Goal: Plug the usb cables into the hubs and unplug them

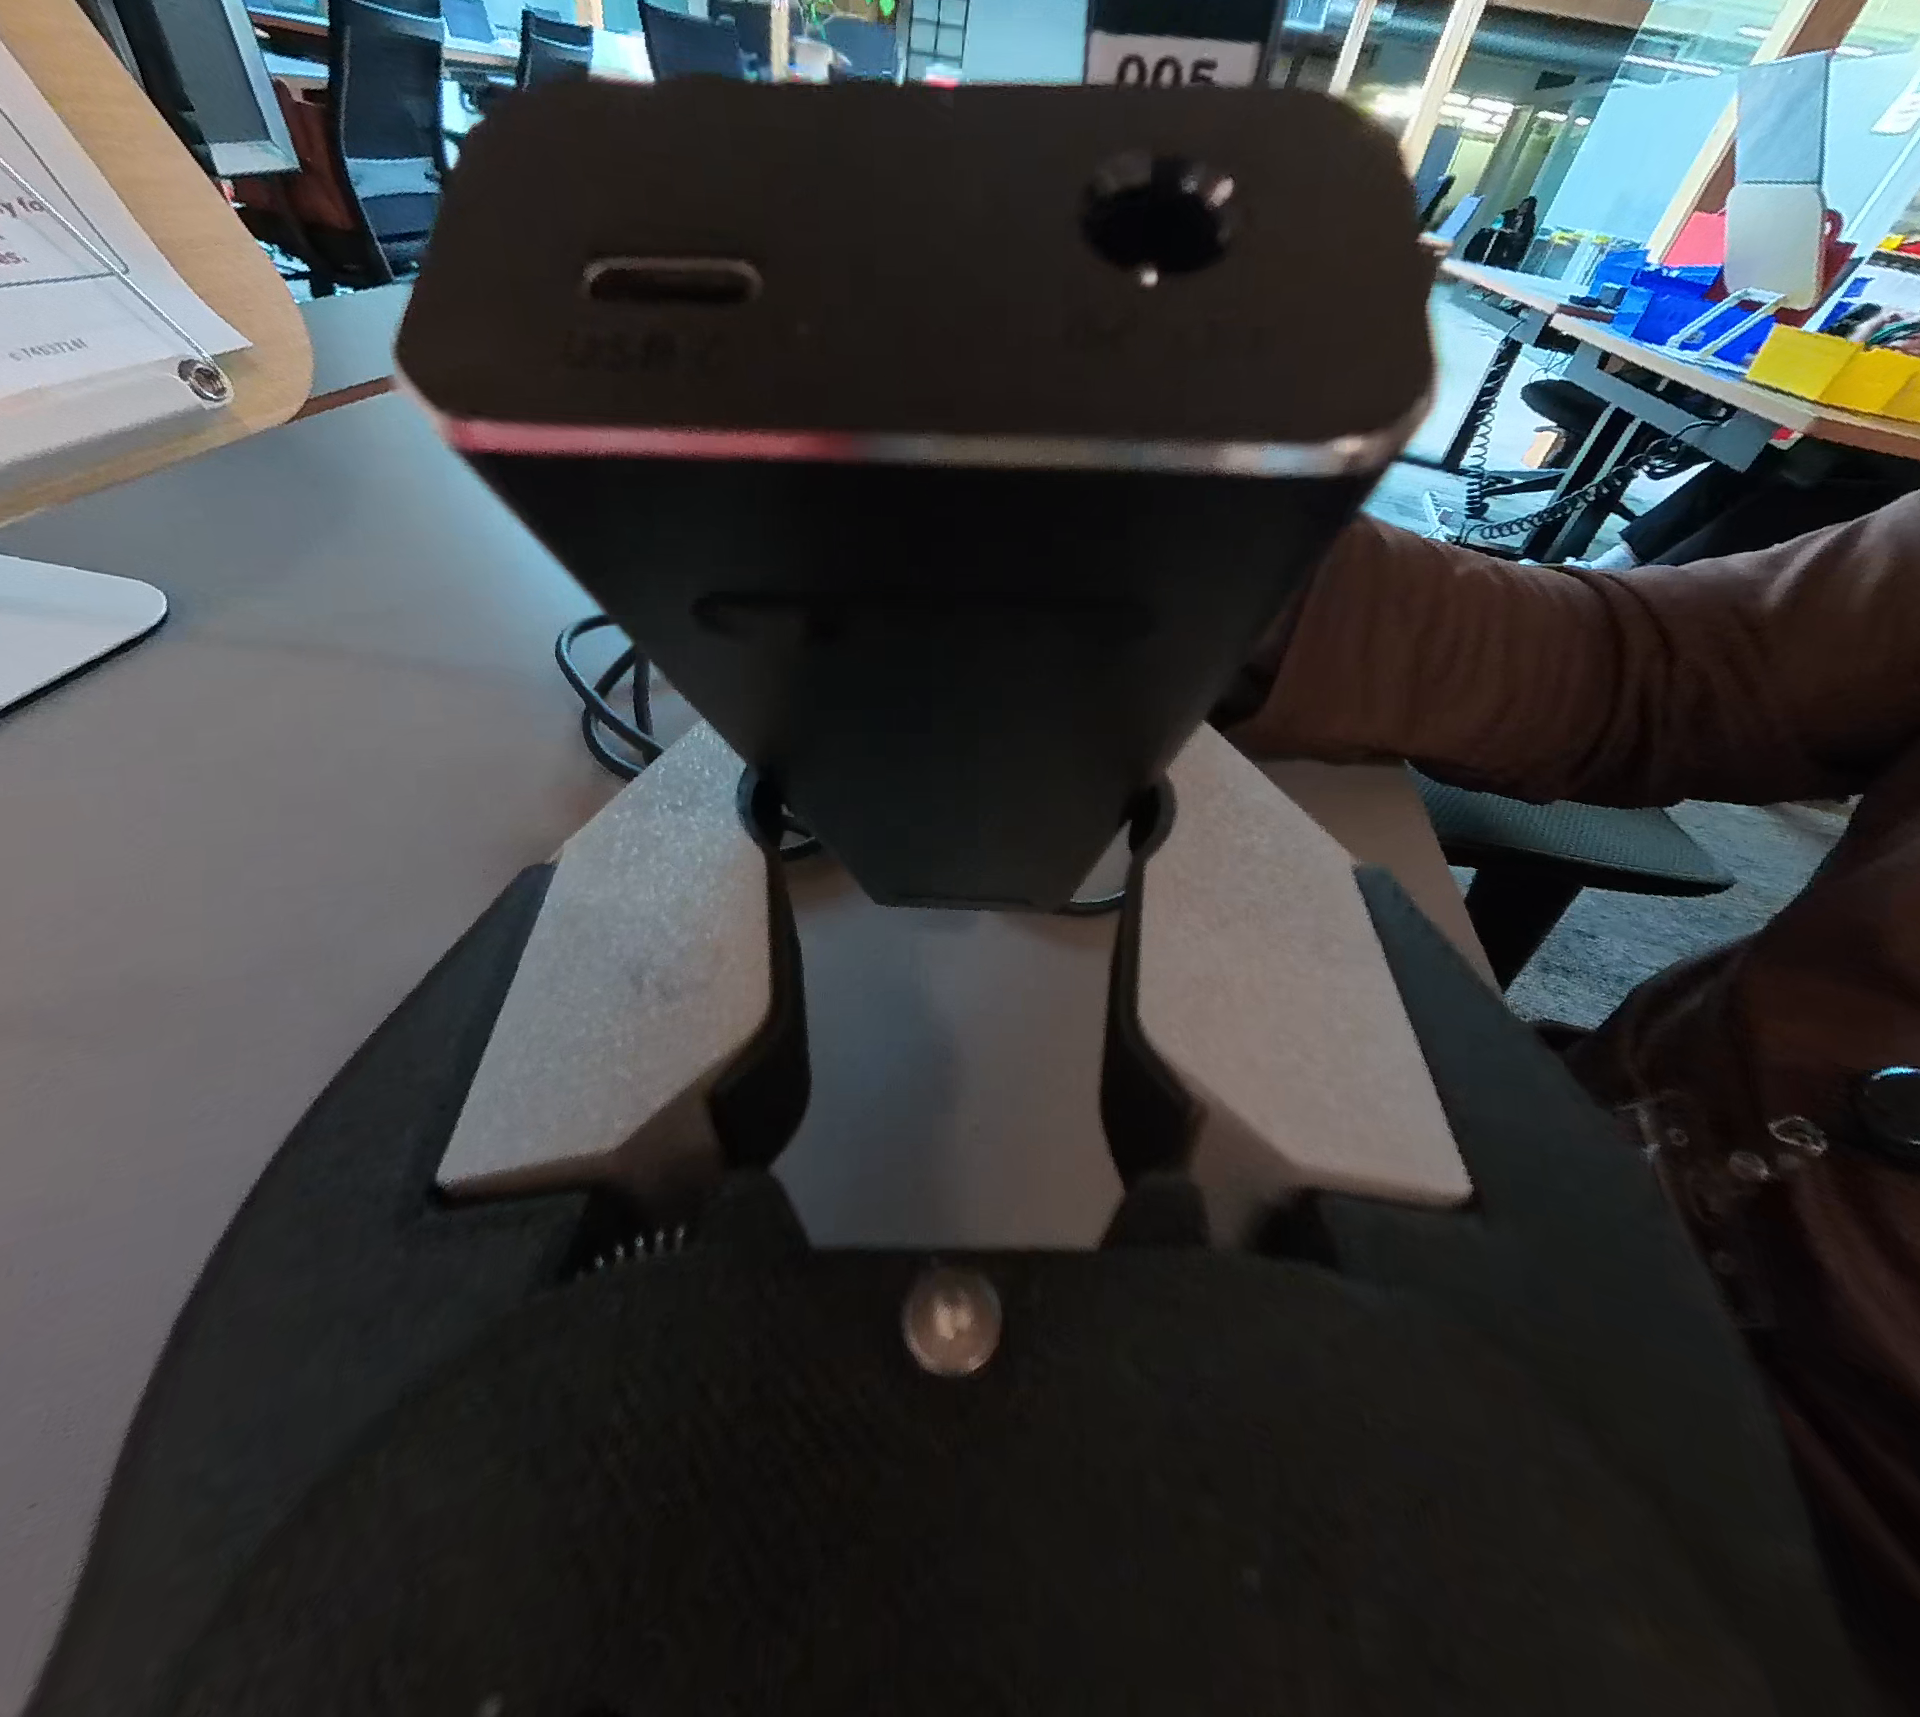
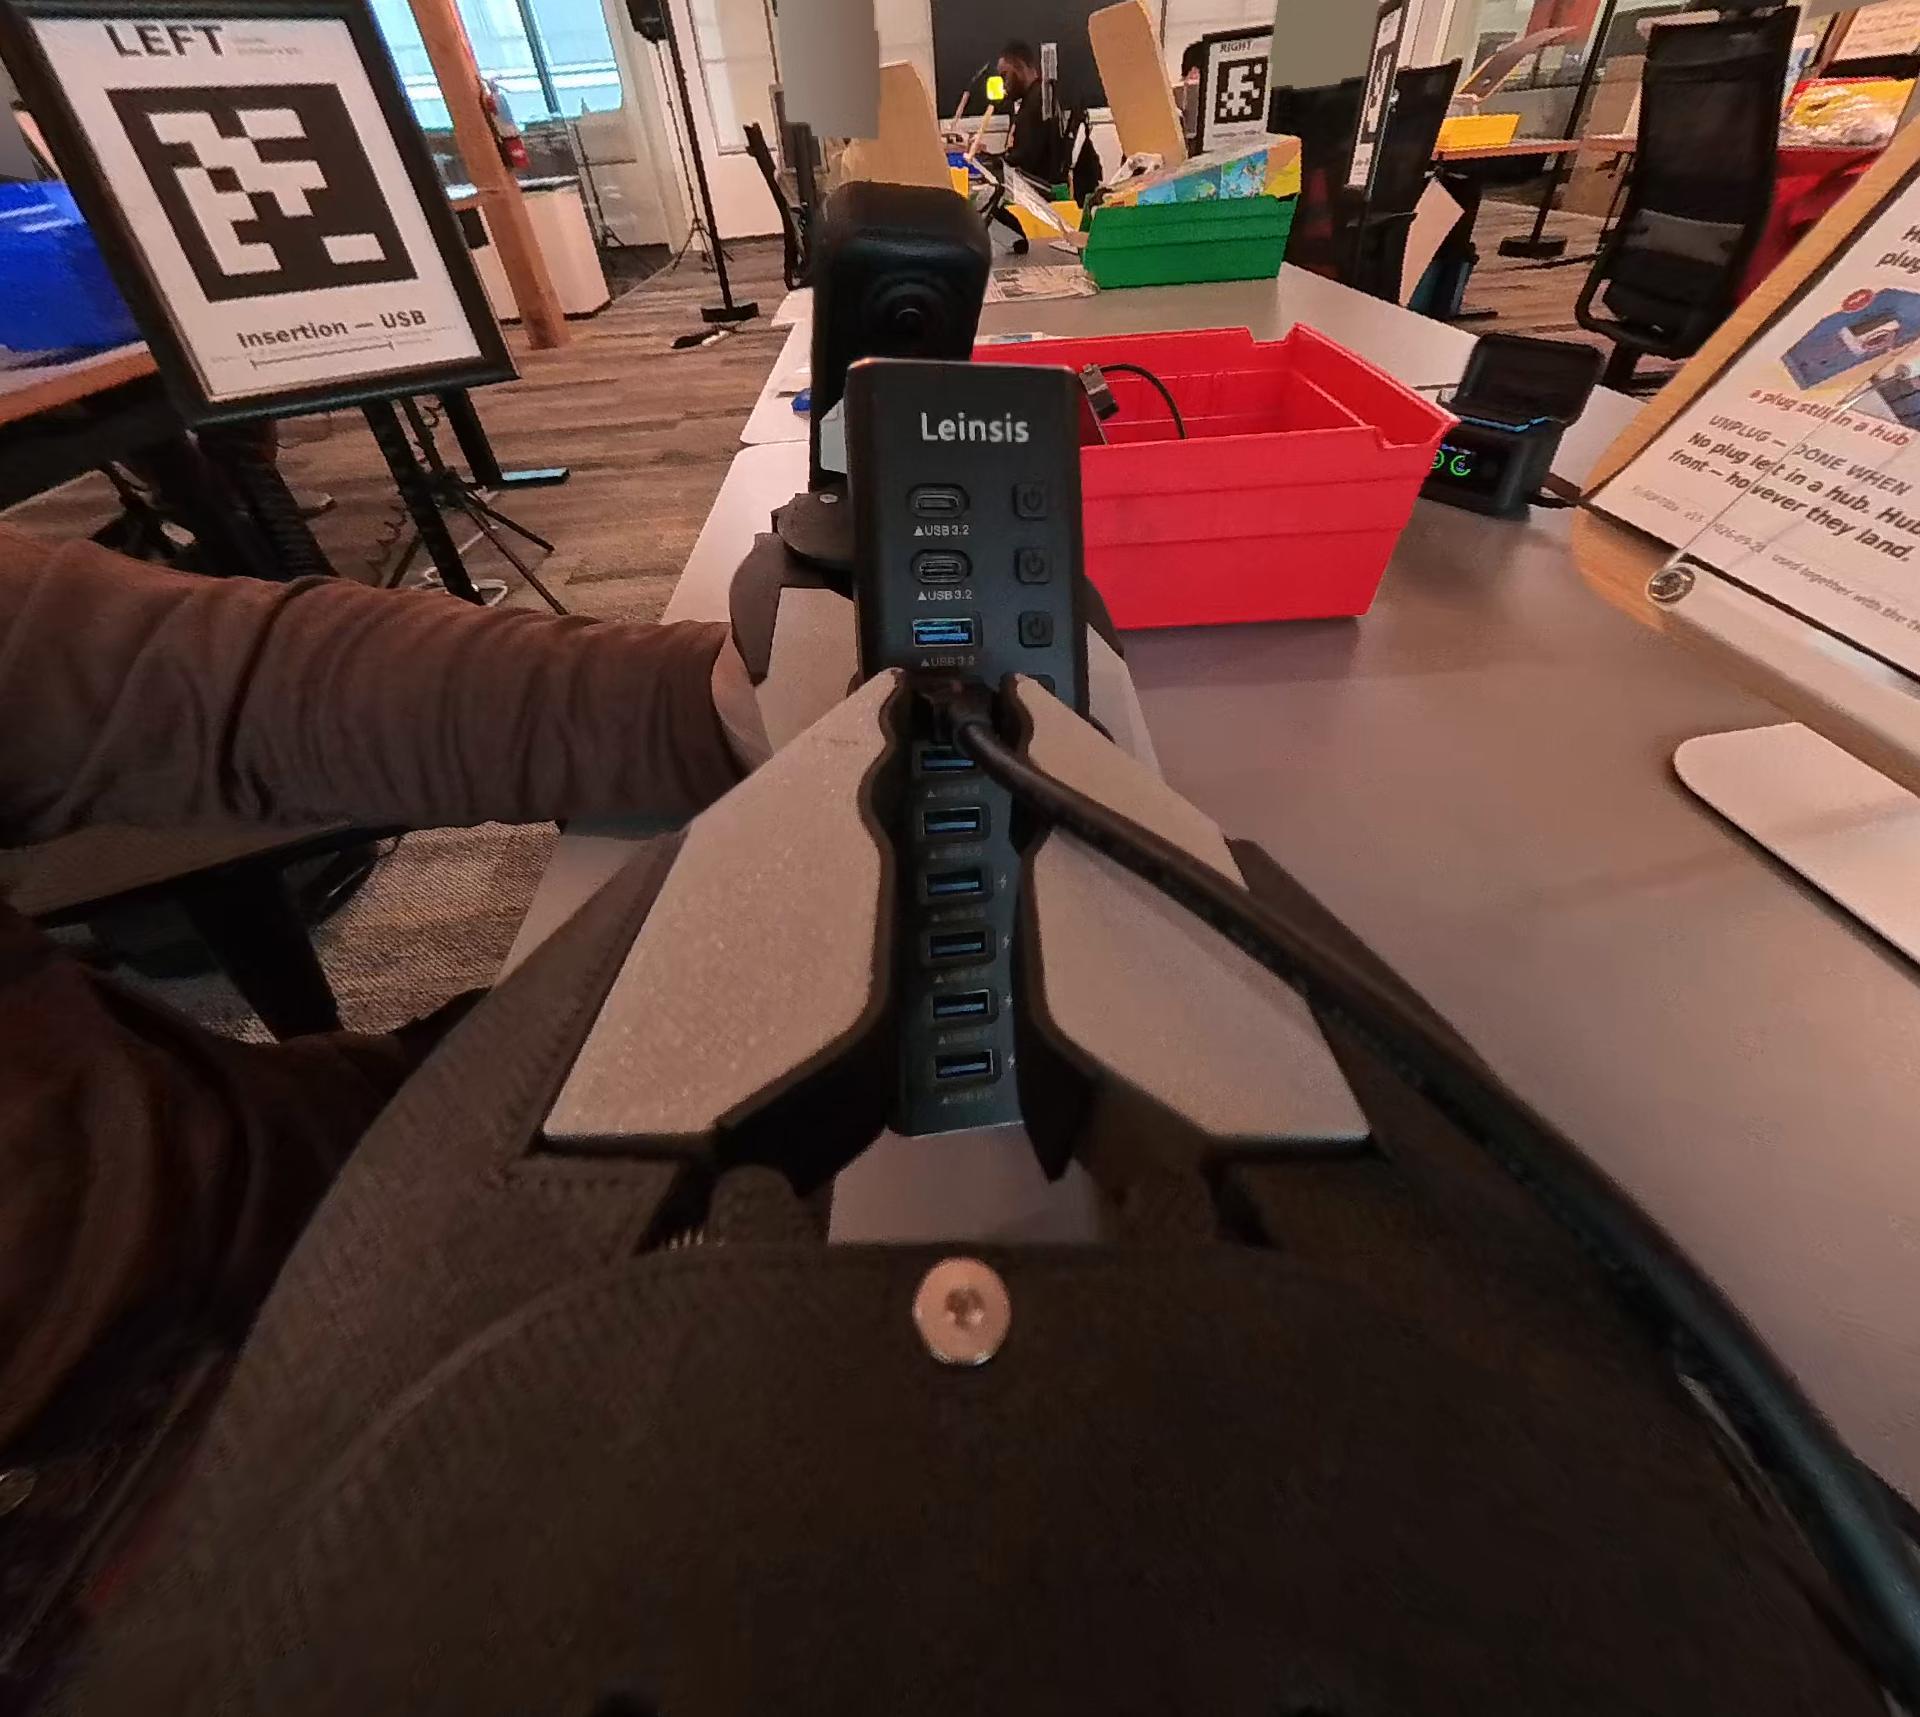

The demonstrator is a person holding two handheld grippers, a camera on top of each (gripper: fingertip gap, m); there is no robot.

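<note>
Hub (image 2: 966,587) is pinched upright in my left claw (image 1: 951,820); my right claw (image 2: 951,701) pinches the cable (image 2: 1195,888) plug at a port, and tilted pushing could jam it

Black USB hub (image 2: 971,524) held up off the bench, one black cable (image 2: 1195,878) plugged in.

Long slim hub, upright, face with a column of ports: two oval ones on top, blue rectangular ones below, round buttons beside them. End face (image 1: 914,265) shows an oval port and a round socket. Cable plug sits in a mid-column port; cord trails down right.
</note>
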